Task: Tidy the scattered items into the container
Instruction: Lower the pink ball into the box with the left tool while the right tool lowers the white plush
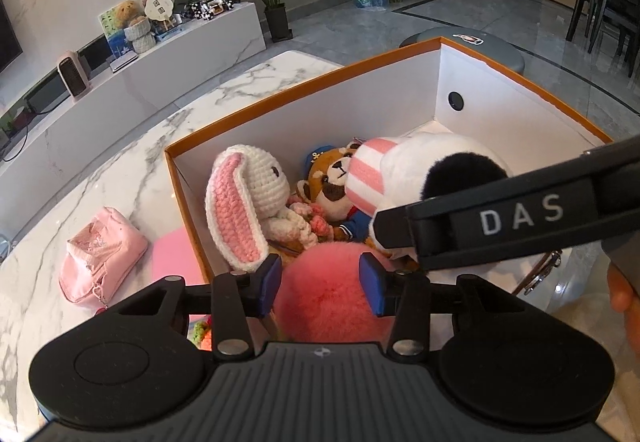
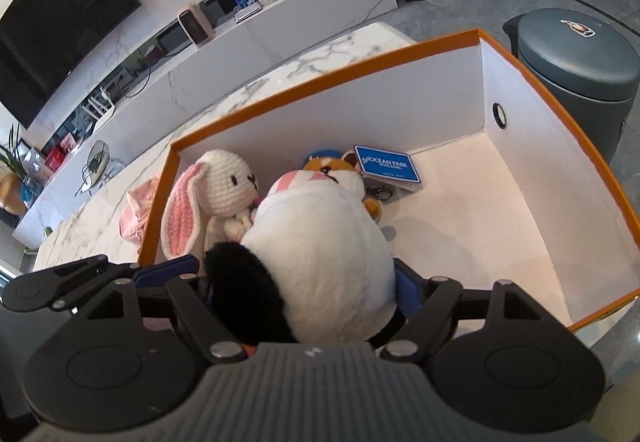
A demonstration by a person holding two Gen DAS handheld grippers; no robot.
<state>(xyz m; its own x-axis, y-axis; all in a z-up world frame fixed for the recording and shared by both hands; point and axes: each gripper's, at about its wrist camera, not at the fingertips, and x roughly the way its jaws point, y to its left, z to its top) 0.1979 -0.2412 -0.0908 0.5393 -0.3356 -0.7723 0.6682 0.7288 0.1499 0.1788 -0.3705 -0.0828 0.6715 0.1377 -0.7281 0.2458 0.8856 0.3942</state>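
An orange-rimmed white box point(image 1: 304, 82) point(image 2: 320, 82) stands on the marble table. Inside lie a crocheted white and pink rabbit point(image 1: 256, 198) point(image 2: 224, 186), a brown bear toy point(image 1: 332, 178) point(image 2: 328, 166) and a blue Ocean Park card point(image 2: 388, 168). My left gripper point(image 1: 320, 284) is shut on a fluffy pink pompom point(image 1: 324, 294) over the box's near edge. My right gripper point(image 2: 304, 282) is shut on a white and black panda plush point(image 2: 320, 250) point(image 1: 432, 162) with a pink striped hat, held over the box.
A pink pouch point(image 1: 100, 258) point(image 2: 138, 214) lies on the table left of the box, with a pink sheet point(image 1: 174, 256) beside it. A grey stool point(image 2: 576, 58) stands behind the box. A TV bench with ornaments point(image 2: 280, 14) runs along the far wall.
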